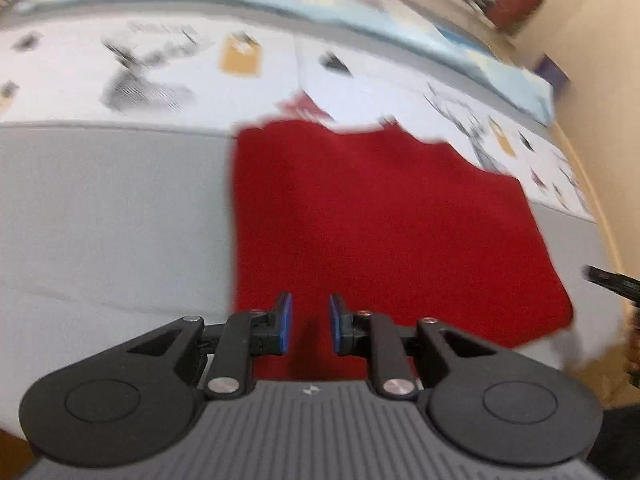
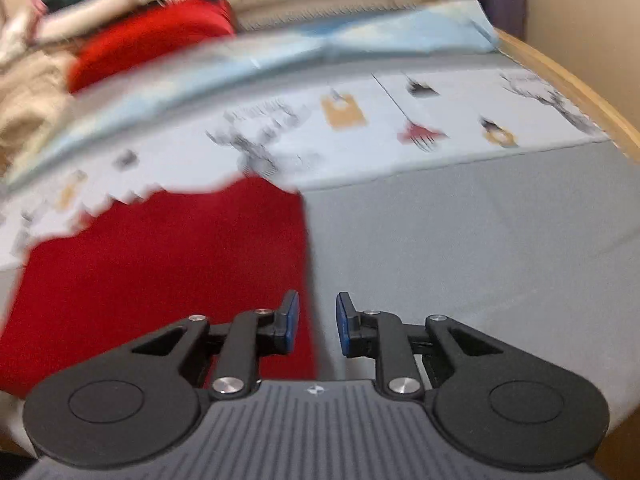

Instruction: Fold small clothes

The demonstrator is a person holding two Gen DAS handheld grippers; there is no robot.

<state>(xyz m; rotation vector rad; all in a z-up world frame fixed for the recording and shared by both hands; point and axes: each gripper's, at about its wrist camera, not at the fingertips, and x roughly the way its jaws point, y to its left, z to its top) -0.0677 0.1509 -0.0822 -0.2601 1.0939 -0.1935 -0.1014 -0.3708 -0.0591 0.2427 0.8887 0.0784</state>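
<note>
Blur over printed sheet (image 1: 168, 68), red garment (image 1: 380, 216) edges smeared, left claw (image 1: 310, 322) empty

Everything's pretty motion-blurred here. The right gripper (image 2: 317, 322) has its blue pads a little apart with nothing pinched between them. Right under and off to its left lies the red cloth (image 2: 160, 264), flat on the grey bed (image 2: 460, 248), its right edge running just under the left pad. Ahead of the gripper there's a white printed sheet (image 2: 360, 136), then a pale blue one (image 2: 280, 52), and a clothes pile (image 2: 120, 32) far ahead to the left.
</note>
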